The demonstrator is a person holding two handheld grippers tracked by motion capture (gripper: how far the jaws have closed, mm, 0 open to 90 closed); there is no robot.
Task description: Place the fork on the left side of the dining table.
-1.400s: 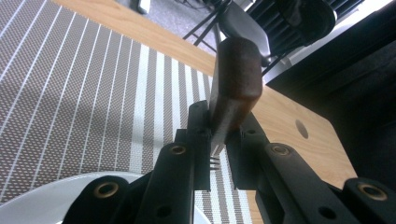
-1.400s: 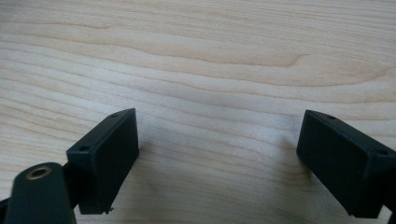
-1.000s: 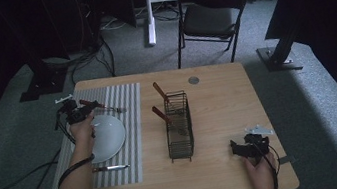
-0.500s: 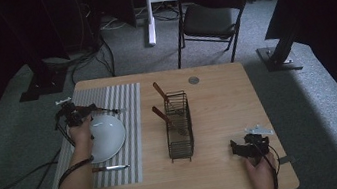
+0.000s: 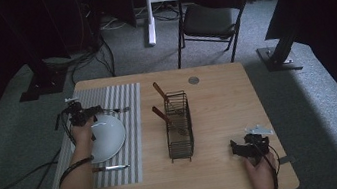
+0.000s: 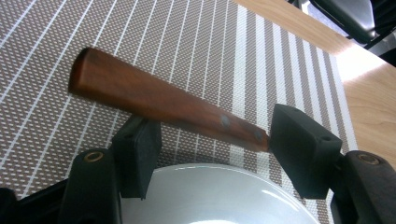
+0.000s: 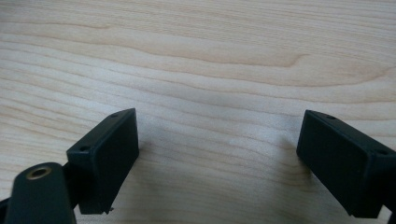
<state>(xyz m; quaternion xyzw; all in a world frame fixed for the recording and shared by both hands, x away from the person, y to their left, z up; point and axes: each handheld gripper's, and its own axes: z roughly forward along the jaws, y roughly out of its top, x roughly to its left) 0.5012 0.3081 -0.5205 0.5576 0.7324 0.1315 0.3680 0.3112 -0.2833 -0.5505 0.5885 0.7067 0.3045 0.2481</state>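
A wooden utensil handle (image 6: 159, 95) lies across the striped placemat (image 6: 196, 42), just beyond the white plate (image 6: 219, 196). My left gripper (image 6: 217, 149) straddles the handle. Its jaws have just been opening, and the handle sits loose between the pads (image 6: 137, 154). From above, the left gripper (image 5: 78, 114) is at the plate's (image 5: 110, 138) far edge, and the utensil's metal end (image 5: 119, 110) points right. My right gripper (image 5: 246, 147) rests near the table's front right corner. It is open over bare wood (image 7: 219, 158) with nothing between its fingers.
A black wire rack (image 5: 179, 126) stands mid-table with two wooden-handled utensils (image 5: 161, 91) leaning in it. Another utensil (image 5: 111, 167) lies on the placemat (image 5: 129, 130) in front of the plate. A small round disc (image 5: 193, 79) sits near the table's far edge, with a chair (image 5: 210, 15) beyond it.
The left hand has sunk slightly at the plate's far edge. The right hand has kept still.
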